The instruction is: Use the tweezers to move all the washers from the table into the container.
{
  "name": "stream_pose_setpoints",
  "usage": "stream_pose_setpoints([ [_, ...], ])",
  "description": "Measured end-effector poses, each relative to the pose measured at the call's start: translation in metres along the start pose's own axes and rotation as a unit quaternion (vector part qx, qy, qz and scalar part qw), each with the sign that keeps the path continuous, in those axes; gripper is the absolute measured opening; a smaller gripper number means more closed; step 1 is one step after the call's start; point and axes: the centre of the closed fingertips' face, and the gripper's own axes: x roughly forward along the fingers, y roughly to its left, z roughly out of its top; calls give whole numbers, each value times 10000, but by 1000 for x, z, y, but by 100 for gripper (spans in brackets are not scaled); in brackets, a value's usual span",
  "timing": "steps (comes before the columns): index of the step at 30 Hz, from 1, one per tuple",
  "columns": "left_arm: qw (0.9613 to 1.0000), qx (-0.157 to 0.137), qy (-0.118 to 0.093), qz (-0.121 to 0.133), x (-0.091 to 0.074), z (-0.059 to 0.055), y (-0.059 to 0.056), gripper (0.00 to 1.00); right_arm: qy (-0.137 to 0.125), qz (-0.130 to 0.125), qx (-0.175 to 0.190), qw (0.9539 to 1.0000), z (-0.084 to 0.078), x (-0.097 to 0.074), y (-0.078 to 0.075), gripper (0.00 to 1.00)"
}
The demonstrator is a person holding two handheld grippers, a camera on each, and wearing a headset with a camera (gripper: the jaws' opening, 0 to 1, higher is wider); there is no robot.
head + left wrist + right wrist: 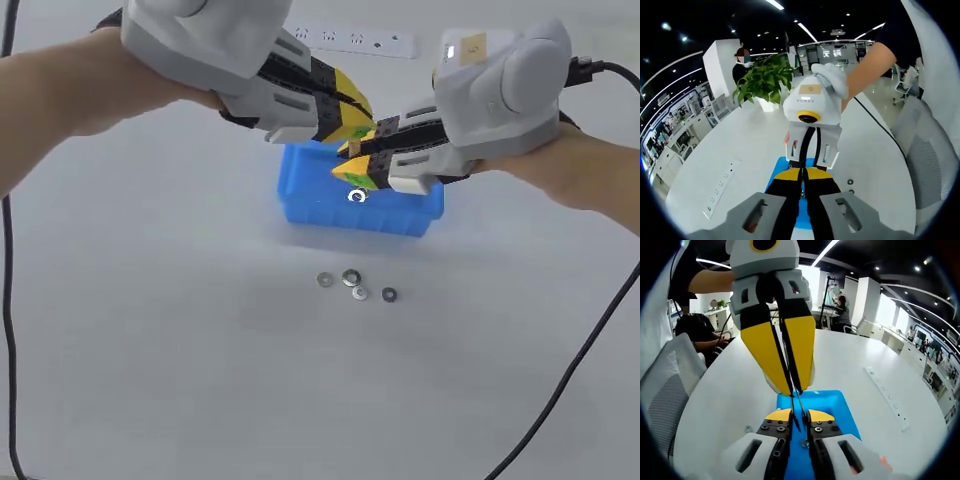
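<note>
**Let the washer go over the middle of the container, not beside its wall**

Nearest, four loose washers (350, 277) lie in a tight cluster on the white table (180, 340), just in front of the blue container (300, 205). Beyond them, one held washer (357, 196) hangs pinched at the tip of the tweezers (796, 407). It is over the container's opening, close to the near wall. The right tool (799, 416) is clenched across the tweezers' arms and supplies the pinch. The left tool (796, 387), reaching in from the far side, is clamped on the tweezers' upper end. A power strip (350, 40) lies at the far edge, well apart.

The step in hand looks like the drop. To do it well, I would first carry the tip toward the middle of the container, since a washer released beside the wall could clip the rim and bounce out. Lower it before opening, so it falls a short way. Then loosen only the right tool, slowly, with the left tool holding firm; if both let go, the tweezers go in too. A thin washer may cling to one tine, and a slight tilt could free it.
</note>
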Motion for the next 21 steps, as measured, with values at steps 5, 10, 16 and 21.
stream_pose_setpoints([
  [5, 10000, 37, -47, -9, -4, 6, -3, 5, -18, 12, -67, 10000, 6, -5, 7, 12],
  [10, 10000, 65, -60, 15, -8, 10, -7, 5, -101, -38, -33, 9999, 13, -10, 11, 13],
  [16, 10000, 85, -18, 19, -11, 12, -14, 5, -155, -37, 35, 9999, 17, -14, 21, 18],
  [21, 9999, 90, -52, 52, -15, 18, -18, 5, -63, -7, 70, 10000, 15, -16, 31, 24],
])
